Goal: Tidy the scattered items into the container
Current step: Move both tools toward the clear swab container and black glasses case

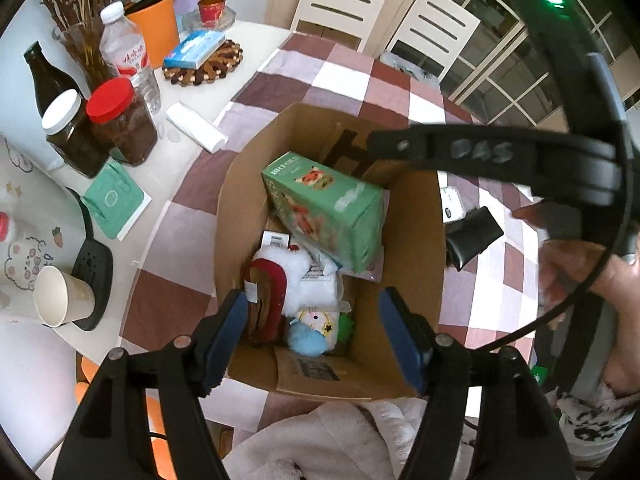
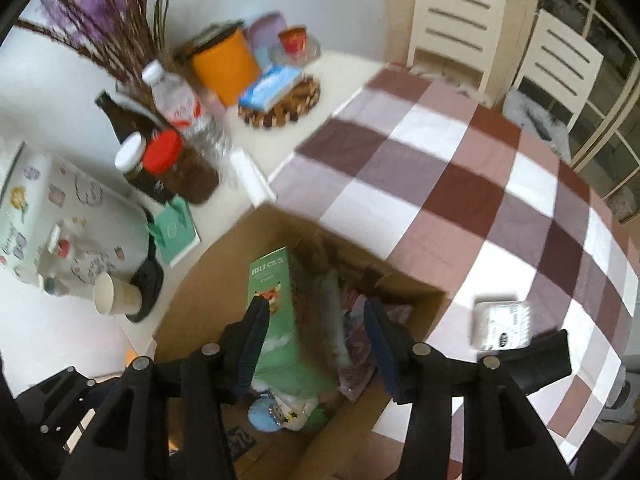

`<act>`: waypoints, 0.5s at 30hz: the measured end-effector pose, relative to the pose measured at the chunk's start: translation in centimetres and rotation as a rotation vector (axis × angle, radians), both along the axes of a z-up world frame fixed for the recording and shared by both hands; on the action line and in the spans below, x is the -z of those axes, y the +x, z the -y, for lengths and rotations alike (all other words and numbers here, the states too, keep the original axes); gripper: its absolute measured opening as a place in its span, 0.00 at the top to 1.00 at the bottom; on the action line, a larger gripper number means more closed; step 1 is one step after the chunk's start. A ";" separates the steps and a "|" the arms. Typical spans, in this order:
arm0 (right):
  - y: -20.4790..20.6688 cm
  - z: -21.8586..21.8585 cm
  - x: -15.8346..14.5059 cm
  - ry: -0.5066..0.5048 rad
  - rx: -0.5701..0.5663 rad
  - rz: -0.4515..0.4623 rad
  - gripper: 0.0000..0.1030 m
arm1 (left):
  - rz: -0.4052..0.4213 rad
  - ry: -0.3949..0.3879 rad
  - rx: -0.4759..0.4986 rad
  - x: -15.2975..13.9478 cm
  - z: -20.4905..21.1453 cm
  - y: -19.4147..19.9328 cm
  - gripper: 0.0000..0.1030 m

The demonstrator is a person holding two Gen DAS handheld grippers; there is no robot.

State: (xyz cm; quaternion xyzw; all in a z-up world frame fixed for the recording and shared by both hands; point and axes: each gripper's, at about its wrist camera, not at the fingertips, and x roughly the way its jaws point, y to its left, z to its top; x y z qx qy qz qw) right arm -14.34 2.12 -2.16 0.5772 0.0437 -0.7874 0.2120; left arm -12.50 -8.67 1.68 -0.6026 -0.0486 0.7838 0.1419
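Cardboard box [image 1: 404,240]: green carton [image 1: 332,212] lettered "BRICKS" [image 2: 267,268]. Left gripper [image 1: 312,336] parted, empty. Right gripper [image 2: 316,340] parted, nothing pinched. Black wallet [image 1: 474,236], white pack [image 2: 502,324] seen right.

The green box [image 2: 280,320] in the cardboard container [image 2: 200,280] reads "BRICKS" on its top edge

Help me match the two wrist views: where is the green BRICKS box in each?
Left wrist: green box lies tilted in the cardboard box, above centre.
Right wrist: green box at lower centre, between the claw fingers.
Shared landmark: red-lidded jar at left.
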 end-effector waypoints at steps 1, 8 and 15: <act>0.1 -0.4 -0.5 -0.007 0.008 -0.007 0.49 | -0.003 -0.002 0.000 -0.2 -0.1 0.1 0.31; 1.5 -5.1 -1.9 -0.042 0.108 -0.006 0.47 | -0.026 -0.009 0.030 -1.4 -1.3 1.1 0.26; 4.1 -13.3 0.4 -0.063 0.318 0.069 0.45 | -0.017 -0.025 0.106 -1.6 -4.4 2.5 0.22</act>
